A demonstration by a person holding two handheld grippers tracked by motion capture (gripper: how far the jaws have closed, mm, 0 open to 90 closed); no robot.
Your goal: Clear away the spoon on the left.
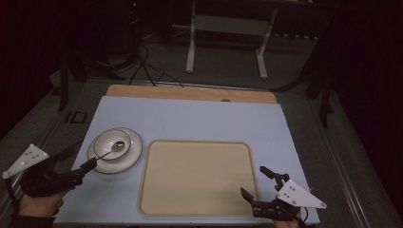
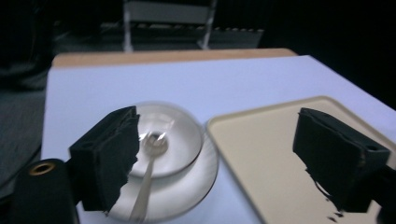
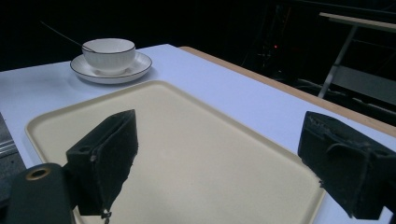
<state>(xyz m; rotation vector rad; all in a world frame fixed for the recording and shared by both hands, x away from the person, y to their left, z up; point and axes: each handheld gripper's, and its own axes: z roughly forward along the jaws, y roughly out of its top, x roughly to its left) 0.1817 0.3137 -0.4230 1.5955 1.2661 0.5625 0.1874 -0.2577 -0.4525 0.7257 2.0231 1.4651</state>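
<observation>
A white bowl [image 1: 112, 144] stands on a white saucer [image 1: 135, 153] at the table's left, with a metal spoon [image 1: 114, 147] resting in it, handle pointing toward the near left. My left gripper [image 1: 86, 168] sits at the saucer's near-left rim and is open. In the left gripper view the spoon [image 2: 148, 164] lies just inside the left jaw, with the bowl [image 2: 180, 140] and saucer [image 2: 203, 179] between the jaws of the left gripper [image 2: 219, 126]. My right gripper [image 1: 253, 181] is open over the near right corner of the beige tray [image 1: 197, 178], holding nothing.
The right gripper view shows the tray [image 3: 196, 154] under the open right gripper [image 3: 219, 121], with the bowl [image 3: 108, 51] far off. A wooden strip [image 1: 190, 92] borders the table's far edge. Beyond it stand a white frame [image 1: 227, 26] and floor cables [image 1: 142, 66].
</observation>
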